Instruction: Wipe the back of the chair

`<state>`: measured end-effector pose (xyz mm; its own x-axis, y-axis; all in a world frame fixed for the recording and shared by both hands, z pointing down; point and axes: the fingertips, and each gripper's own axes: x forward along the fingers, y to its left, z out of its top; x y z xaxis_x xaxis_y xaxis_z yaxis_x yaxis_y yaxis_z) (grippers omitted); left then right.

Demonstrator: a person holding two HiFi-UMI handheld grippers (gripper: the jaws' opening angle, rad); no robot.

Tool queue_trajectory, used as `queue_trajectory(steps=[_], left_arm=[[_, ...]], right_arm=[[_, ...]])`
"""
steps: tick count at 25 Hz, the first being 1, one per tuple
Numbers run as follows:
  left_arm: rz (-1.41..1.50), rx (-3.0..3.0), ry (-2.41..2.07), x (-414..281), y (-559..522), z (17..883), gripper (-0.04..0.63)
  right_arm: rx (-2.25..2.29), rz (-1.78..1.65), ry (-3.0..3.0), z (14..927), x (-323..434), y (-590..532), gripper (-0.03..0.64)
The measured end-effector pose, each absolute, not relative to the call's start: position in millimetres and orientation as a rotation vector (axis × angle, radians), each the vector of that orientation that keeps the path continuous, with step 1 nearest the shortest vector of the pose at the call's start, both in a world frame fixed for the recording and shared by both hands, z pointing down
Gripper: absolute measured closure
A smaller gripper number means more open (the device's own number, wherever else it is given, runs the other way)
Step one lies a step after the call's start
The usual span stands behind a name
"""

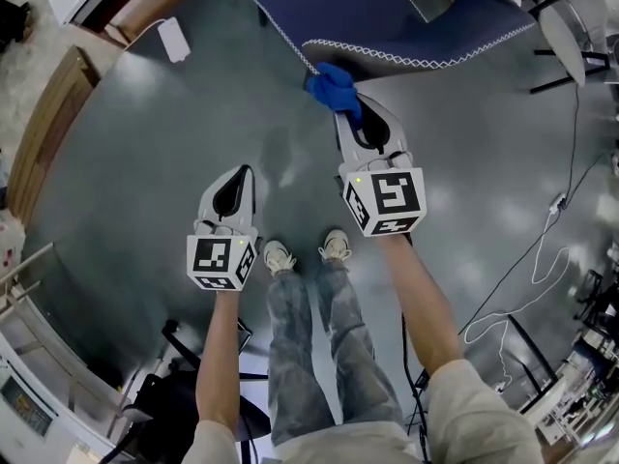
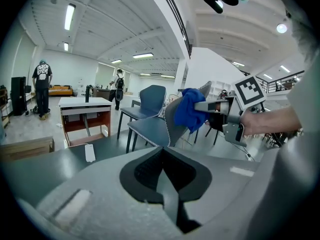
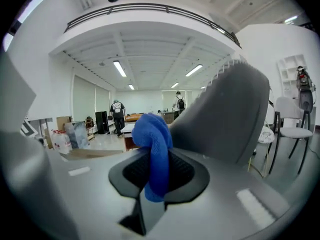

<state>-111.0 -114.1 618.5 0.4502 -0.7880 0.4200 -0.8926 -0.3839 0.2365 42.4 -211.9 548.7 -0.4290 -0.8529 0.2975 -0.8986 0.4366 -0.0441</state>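
Note:
A blue chair with white stitching (image 1: 387, 27) stands in front of me; its grey back (image 3: 235, 119) fills the right of the right gripper view. My right gripper (image 1: 350, 114) is shut on a blue cloth (image 1: 334, 87), and the cloth presses against the top edge of the chair back. The same blue cloth (image 3: 155, 144) hangs between the jaws, and in the left gripper view the cloth (image 2: 189, 110) sits on the chair back (image 2: 172, 119). My left gripper (image 1: 239, 174) is held lower and to the left, shut on nothing, away from the chair.
The floor (image 1: 145, 143) is dark grey. A white flat object (image 1: 174, 39) lies on it at the far left. Cables (image 1: 537, 269) run along the right. A second blue chair (image 2: 145, 104) and a desk (image 2: 82, 111) stand further off, with two people beyond.

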Motion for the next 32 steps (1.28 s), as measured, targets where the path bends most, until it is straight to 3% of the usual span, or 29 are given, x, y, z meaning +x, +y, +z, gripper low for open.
queue_trajectory(steps=[10,32], left_arm=[[0.332,2.315,-1.375,-82.2,-113.6,610.9,0.594],[0.316,2.289,-1.375,-79.0,-112.4,616.4,0.594]], right_arm=[[1.624,0.089,-2.553,468.9,64.3,-210.9,0.551],[1.554,0.285,-2.416,570.6,75.1,-239.0,0.551]])
